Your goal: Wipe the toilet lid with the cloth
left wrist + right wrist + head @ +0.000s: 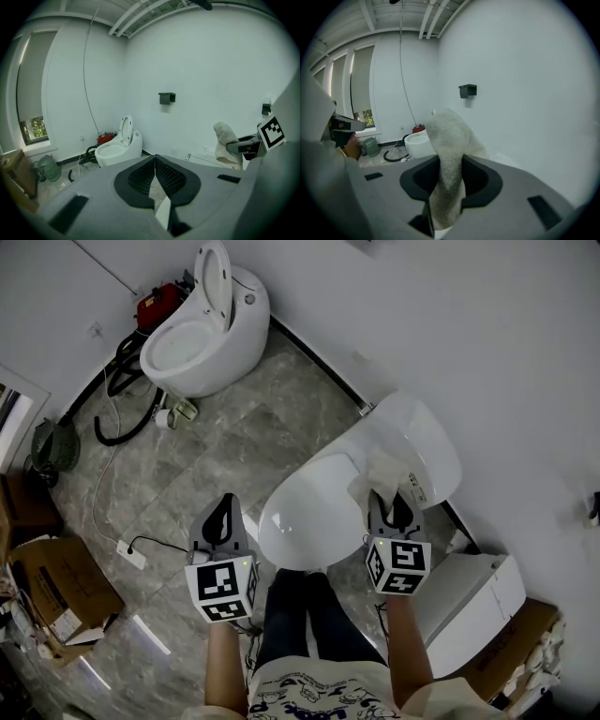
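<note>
cloth (447, 154) is pinched between the jaws of the right tool (391, 504), and its loose end stands up past the tips. in the head view it sits over the rear of the toilet lid (305, 521), near the hinge end. whether it is touching the lid cannot be told. it is gripped at one end, probably so that the free part can be laid flat and dragged across the lid. the lid is seen shut, so its whole top is open for wiping, and most of it lies in front of the cloth, toward the person. wiping is judged to be at or near its start.

the left tool (154, 174) has its jaws pressed together with nothing between them. it is held beside the toilet, over the floor (244, 437) and apart from the lid, likely so the wipe path is left free. a second toilet (202, 329) with its seat raised stands well apart by the far wall and is not involved.
</note>
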`<move>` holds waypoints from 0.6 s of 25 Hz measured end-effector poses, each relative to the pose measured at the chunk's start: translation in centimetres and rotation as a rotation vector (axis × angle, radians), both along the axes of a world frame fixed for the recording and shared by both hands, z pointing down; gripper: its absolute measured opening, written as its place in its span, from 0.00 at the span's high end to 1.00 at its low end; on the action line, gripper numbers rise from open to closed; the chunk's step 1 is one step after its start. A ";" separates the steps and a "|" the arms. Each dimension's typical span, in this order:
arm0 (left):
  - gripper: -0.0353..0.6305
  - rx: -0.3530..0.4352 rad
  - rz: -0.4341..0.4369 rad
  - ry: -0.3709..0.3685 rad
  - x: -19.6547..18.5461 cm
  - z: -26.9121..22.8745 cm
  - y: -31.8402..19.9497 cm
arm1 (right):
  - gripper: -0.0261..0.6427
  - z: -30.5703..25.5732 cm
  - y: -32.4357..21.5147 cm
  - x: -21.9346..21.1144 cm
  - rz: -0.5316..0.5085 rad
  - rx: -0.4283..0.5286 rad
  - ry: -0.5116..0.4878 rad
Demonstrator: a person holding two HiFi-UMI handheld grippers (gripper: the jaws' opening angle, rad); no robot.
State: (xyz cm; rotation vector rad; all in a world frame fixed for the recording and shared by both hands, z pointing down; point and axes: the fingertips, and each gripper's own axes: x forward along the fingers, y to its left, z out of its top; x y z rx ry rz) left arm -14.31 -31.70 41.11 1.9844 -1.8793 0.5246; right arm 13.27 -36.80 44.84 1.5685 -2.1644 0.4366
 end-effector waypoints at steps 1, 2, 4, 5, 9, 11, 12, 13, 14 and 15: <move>0.93 -0.010 -0.003 -0.002 0.0 0.7 -0.2 | 0.79 0.9 -0.3 0.1 -0.005 -0.013 0.005; 0.93 -0.018 -0.005 -0.002 0.0 1.4 -0.5 | 0.79 2.0 -0.5 0.2 -0.008 -0.027 0.010; 0.93 -0.033 -0.008 -0.002 0.1 2.7 -0.9 | 0.79 4.1 -1.0 0.4 -0.012 -0.056 0.021; 0.93 -0.041 -0.008 -0.003 0.2 3.4 -1.0 | 0.79 5.2 -1.2 0.4 -0.014 -0.070 0.030; 0.93 -0.072 -0.006 -0.006 0.4 6.0 -1.5 | 0.79 9.6 -2.0 0.6 -0.017 -0.123 0.078; 0.93 -0.086 -0.008 -0.004 0.3 7.3 -1.5 | 0.79 11.7 -2.2 0.6 -0.012 -0.152 0.090; 0.93 -0.095 -0.009 -0.003 0.4 8.0 -1.5 | 0.79 12.8 -2.3 0.7 -0.011 -0.166 0.094; 0.93 -0.103 -0.009 -0.003 0.4 8.8 -1.4 | 0.79 13.9 -2.4 0.8 -0.013 -0.180 0.100; 0.93 -0.113 -0.008 -0.003 0.6 9.5 -1.4 | 0.79 15.1 -2.5 1.0 -0.016 -0.195 0.108; 0.93 -0.121 -0.006 -0.004 0.7 10.1 -1.3 | 0.79 16.1 -2.5 1.2 -0.018 -0.209 0.117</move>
